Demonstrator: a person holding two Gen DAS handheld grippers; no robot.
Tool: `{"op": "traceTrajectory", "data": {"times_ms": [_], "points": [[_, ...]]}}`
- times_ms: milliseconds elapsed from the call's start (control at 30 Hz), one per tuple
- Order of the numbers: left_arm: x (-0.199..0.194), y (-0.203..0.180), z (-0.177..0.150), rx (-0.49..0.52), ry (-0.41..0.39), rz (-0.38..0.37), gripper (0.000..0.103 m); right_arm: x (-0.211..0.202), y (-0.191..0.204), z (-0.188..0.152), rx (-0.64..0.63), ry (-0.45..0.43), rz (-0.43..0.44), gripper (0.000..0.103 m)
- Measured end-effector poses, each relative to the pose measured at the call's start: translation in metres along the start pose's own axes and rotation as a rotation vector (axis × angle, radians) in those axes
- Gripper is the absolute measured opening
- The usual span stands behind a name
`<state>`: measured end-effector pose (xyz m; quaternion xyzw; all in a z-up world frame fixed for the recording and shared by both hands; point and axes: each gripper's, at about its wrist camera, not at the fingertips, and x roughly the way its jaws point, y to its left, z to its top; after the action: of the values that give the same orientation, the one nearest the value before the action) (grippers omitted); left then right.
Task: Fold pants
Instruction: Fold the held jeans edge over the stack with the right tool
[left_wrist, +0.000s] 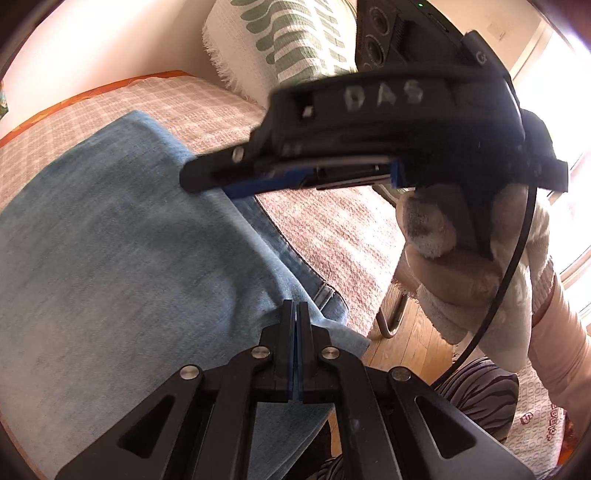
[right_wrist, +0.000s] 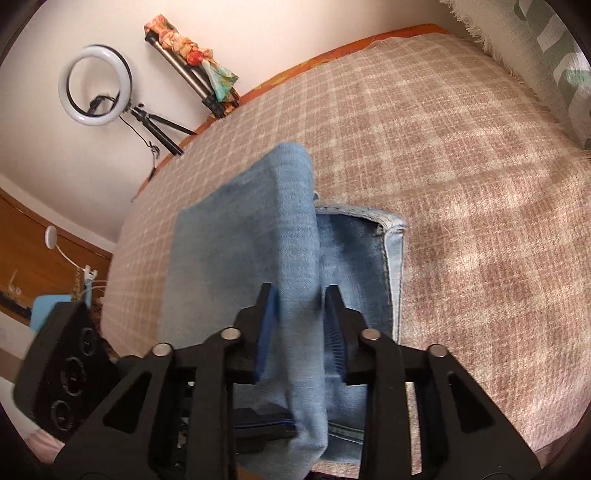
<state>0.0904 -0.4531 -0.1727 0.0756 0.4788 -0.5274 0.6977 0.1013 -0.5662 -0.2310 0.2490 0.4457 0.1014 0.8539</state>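
Light-blue denim pants (right_wrist: 240, 236), soft but weighty, lie part-folded on the checked bedspread (right_wrist: 443, 166); best taken at hem or fold edge. A raised fold passes between the right gripper (right_wrist: 299, 295) fingers, narrowly parted, barely pinching. The left gripper (left_wrist: 296, 314) is fully closed at the cloth's near edge.

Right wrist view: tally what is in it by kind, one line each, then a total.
Blue denim pants: 1
Tools: 2 (right tool, left tool low in the picture)
Ring light on a tripod: 1
Checked bed cover: 1
Fringed patterned blanket: 1
Total: 6
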Motion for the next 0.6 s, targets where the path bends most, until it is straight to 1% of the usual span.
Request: {"op": "traceTrajectory", "data": {"times_ms": [67,133,233,333,500,600], "points": [[-0.003,-0.001,-0.002,0.001,-0.004,0.005,0.0,0.01,0.001,-0.007,-0.037,0.01,-0.076,0.009],[-0.015,-0.004,-0.011,0.015,-0.021,0.036,0.0,0.017,0.0,-0.013,-0.058,0.004,-0.133,0.007],[-0.037,-0.005,-0.021,0.058,-0.052,0.137,0.0,0.012,0.004,-0.017,-0.064,-0.035,-0.16,0.008],[-0.057,0.002,-0.034,0.074,-0.06,0.23,0.0,0.005,0.007,-0.021,-0.059,-0.062,-0.192,0.008],[-0.087,0.021,-0.052,0.071,-0.119,0.317,0.0,-0.005,0.01,-0.033,-0.061,-0.107,-0.238,0.008],[-0.096,0.033,-0.058,0.059,-0.115,0.35,0.0,-0.011,0.012,-0.04,-0.054,-0.139,-0.251,0.01]]}}
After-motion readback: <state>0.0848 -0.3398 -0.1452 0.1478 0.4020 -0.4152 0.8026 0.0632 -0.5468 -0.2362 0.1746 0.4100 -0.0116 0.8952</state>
